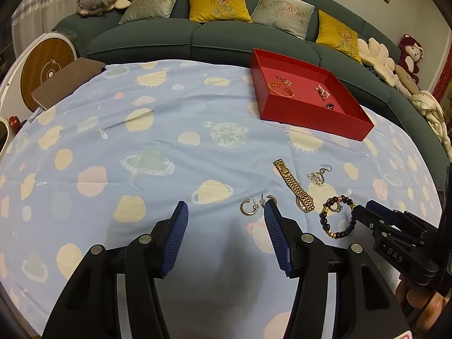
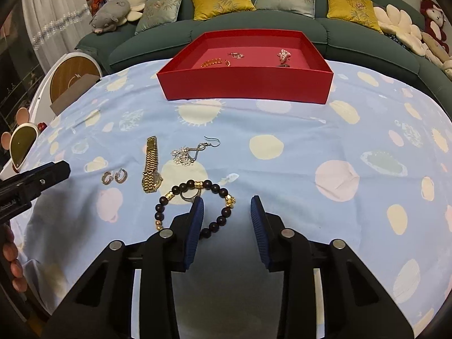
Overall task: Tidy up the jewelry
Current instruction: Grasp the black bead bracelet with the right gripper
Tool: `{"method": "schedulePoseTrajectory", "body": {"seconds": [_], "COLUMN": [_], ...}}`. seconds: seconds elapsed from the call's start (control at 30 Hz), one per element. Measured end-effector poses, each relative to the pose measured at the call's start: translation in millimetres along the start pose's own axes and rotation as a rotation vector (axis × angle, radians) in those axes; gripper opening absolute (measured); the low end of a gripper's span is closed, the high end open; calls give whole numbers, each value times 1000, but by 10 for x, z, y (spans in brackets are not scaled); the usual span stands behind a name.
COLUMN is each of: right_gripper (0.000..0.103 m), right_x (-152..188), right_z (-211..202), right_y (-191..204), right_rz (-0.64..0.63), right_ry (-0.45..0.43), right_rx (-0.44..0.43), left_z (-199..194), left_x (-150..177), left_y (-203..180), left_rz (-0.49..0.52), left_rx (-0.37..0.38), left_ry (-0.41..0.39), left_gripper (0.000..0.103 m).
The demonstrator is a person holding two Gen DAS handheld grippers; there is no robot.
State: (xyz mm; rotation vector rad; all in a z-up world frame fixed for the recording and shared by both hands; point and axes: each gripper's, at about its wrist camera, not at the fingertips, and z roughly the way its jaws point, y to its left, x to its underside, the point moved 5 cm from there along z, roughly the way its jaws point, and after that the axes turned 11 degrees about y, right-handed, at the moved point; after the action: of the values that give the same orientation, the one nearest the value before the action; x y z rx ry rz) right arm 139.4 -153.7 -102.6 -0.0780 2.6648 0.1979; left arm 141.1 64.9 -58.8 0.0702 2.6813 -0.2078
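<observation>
Your right gripper (image 2: 227, 206) fingers apart, straddling the beaded bracelet (image 2: 223, 212) for pickup; left gripper (image 1: 226, 212) fingers apart, empty.

White letters "DAS" on right tongs (image 1: 364, 210) black body, possibly part of longer word; nothing else legible

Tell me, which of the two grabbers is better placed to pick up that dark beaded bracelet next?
The right gripper, probably. Its open fingers are right at the beaded bracelet, one finger already over the loop. The left gripper is open too, but sits by the hoop earrings, with the gold watch between it and the bracelet.
</observation>
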Motion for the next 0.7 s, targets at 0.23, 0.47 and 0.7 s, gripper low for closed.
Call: {"method": "schedulePoseTrajectory", "body": {"seconds": [0.23, 0.47, 0.7], "right_gripper": [23, 8, 7], "right_x": [-23, -60, -32], "right_z": [142, 137, -152], "right_y": [29, 34, 13], "right_rz": [-24, -18, -7], "right_ry": [10, 17, -28], "right_rx": [27, 40, -17], "left_z": [1, 74, 296], "left_x": [-10, -30, -62], "left_y": [27, -167, -550], "left_rz": [-21, -10, 47], "left_rx": [24, 75, 114], "left_ry": [5, 25, 60], "left_gripper": [54, 54, 54]}}
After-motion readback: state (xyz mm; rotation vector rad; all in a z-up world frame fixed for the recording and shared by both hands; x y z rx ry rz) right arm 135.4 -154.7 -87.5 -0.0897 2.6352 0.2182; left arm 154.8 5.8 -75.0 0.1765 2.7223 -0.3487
